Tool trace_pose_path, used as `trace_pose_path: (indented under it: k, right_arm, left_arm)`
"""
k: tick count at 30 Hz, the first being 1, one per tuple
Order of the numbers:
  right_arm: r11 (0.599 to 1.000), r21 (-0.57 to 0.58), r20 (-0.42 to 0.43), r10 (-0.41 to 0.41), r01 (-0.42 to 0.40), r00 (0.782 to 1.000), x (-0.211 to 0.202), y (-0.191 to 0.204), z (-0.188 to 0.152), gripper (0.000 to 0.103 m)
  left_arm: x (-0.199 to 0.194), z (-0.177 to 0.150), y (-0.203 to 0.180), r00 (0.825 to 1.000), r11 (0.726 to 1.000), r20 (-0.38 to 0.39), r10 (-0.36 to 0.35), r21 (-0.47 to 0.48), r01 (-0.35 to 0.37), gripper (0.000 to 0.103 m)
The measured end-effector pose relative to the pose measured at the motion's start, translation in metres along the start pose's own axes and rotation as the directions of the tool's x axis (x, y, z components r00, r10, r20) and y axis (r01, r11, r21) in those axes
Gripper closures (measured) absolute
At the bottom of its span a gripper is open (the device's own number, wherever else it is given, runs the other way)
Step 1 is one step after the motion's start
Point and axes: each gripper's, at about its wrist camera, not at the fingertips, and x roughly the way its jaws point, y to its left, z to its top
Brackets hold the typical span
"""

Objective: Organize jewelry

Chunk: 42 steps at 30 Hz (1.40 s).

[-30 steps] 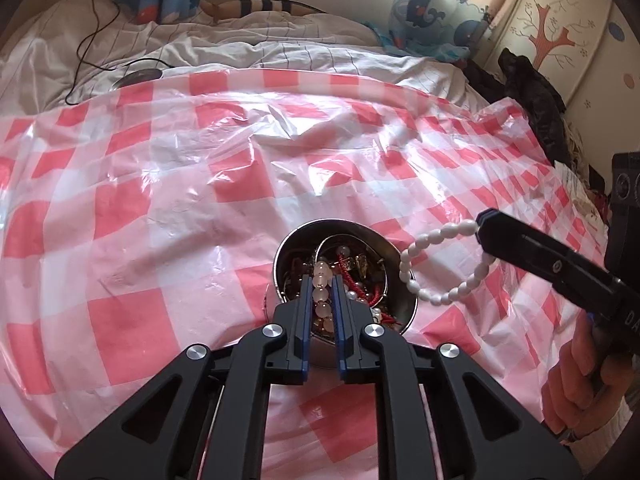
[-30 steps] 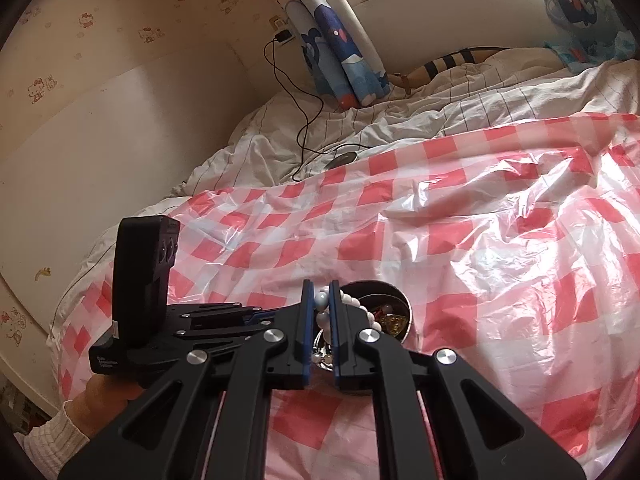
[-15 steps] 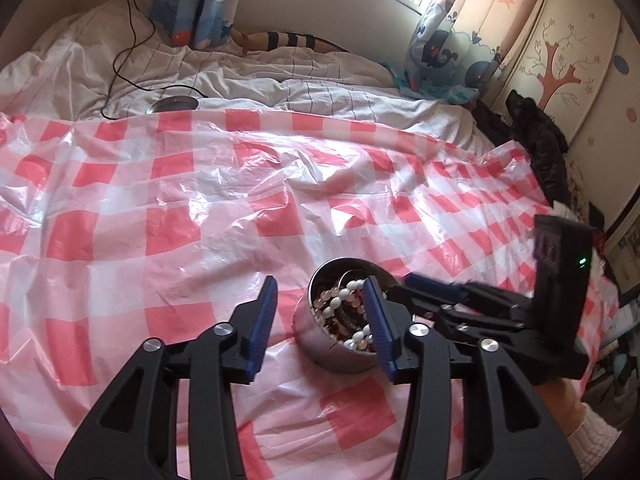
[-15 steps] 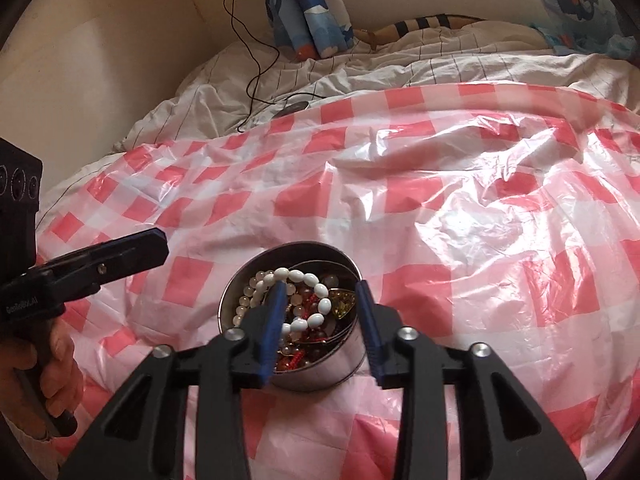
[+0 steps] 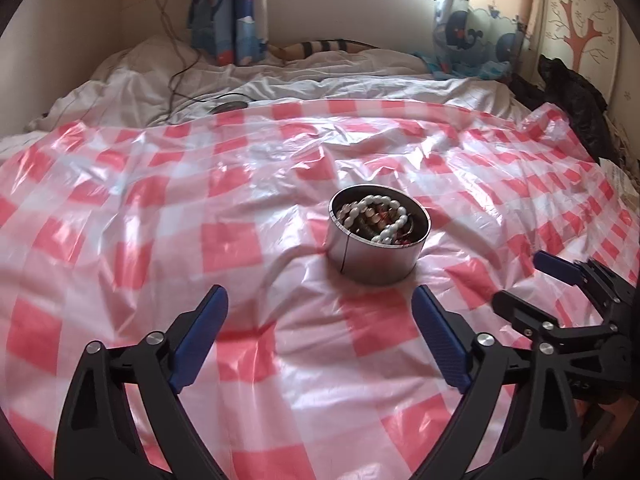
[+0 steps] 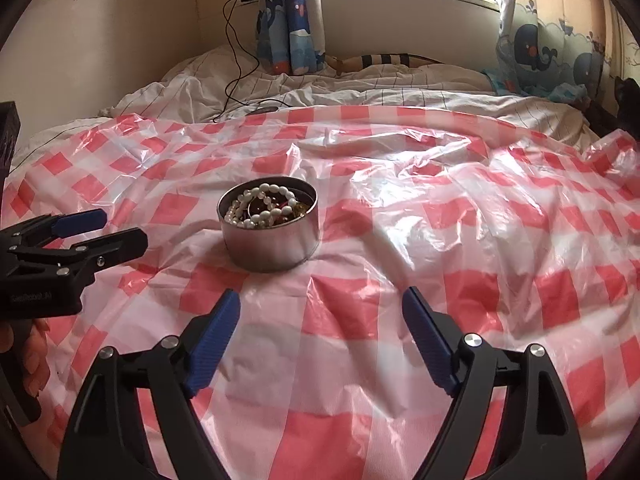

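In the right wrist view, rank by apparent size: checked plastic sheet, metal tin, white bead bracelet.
1. checked plastic sheet
2. metal tin
3. white bead bracelet, coiled inside the tin

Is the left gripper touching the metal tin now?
Apart. In the left wrist view, checked sheet shows between the open left gripper and the tin.
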Motion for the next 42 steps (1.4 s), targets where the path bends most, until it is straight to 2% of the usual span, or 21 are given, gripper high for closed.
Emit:
trace_pose_path:
  k: [6, 15, 22, 42]
  right_arm:
    - [0.999, 0.038, 0.030, -0.018, 0.017, 0.999, 0.001, 0.000, -0.005, 0.017]
    - [0.998, 0.043, 0.024, -0.035, 0.034, 0.999, 0.011, -0.003, -0.004, 0.014]
    - [0.999, 0.036, 0.028, -0.038, 0.037, 0.999, 0.010, -0.003, -0.005, 0.012]
    - [0.999, 0.029, 0.025, -0.040, 0.040, 0.999, 0.011, -0.001, -0.006, 0.010]
  left_arm:
    - [0.001, -0.009, 0.000, 0.999, 0.998, 0.009, 0.053, -0.029, -0.052, 0.008]
    - [0.006, -0.009, -0.007, 0.996, 0.996, 0.003, 0.091, 0.010, -0.091, 0.008]
    - [0.006, -0.009, -0.015, 0.996, 0.996, 0.003, 0.084, 0.039, -0.084, 0.008]
    - [0.005, -0.011, -0.015, 0.996, 0.996, 0.002, 0.089, 0.032, -0.089, 0.008]
